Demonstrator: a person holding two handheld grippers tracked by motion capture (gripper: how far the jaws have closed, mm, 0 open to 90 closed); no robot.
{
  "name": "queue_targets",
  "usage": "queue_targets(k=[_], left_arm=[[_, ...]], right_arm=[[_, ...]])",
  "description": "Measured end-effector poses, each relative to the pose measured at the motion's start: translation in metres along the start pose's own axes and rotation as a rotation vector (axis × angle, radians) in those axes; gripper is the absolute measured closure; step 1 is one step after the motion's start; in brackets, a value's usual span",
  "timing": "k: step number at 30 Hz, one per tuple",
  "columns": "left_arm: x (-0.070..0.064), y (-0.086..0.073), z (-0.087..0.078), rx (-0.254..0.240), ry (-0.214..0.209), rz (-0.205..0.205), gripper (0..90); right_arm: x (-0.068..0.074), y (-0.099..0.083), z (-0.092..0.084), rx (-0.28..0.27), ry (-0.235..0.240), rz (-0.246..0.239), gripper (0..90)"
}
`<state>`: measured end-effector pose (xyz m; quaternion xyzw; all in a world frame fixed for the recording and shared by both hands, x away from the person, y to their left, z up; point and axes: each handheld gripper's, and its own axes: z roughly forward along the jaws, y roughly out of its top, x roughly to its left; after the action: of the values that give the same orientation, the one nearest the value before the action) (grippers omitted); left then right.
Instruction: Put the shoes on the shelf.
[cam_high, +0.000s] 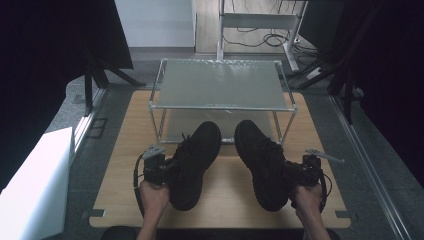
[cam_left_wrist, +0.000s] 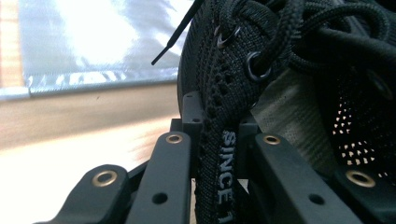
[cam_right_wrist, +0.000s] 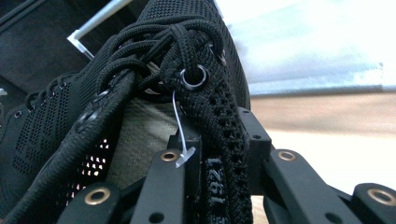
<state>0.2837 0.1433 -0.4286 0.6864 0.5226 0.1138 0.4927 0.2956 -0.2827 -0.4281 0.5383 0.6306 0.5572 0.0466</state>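
Two black knit lace-up shoes hang above a wooden board, toes pointing toward a metal rack. My left gripper (cam_high: 167, 169) is shut on the outer collar of the left shoe (cam_high: 192, 162). In the left gripper view its jaws pinch the knit edge (cam_left_wrist: 219, 158) printed "SINCE". My right gripper (cam_high: 289, 172) is shut on the outer collar of the right shoe (cam_high: 262, 162). The right gripper view has its jaws clamped on that shoe's knit edge (cam_right_wrist: 219, 172) printed "1921", with a clear plastic tag (cam_right_wrist: 180, 126) hanging from an eyelet.
A two-shelf metal wire rack (cam_high: 222, 92) stands at the far end of the wooden board (cam_high: 125, 165), just past the shoe toes. A white box (cam_high: 35, 185) sits at the left. Dark curtains flank both sides, and a table frame with cables stands behind.
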Motion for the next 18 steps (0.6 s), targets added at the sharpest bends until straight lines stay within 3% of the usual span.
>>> queue_targets(k=[18], left_arm=[[-0.012, 0.021, -0.011, -0.029, -0.017, -0.018, 80.7]], right_arm=[[0.017, 0.016, 0.008, 0.002, 0.05, 0.042, 75.5]])
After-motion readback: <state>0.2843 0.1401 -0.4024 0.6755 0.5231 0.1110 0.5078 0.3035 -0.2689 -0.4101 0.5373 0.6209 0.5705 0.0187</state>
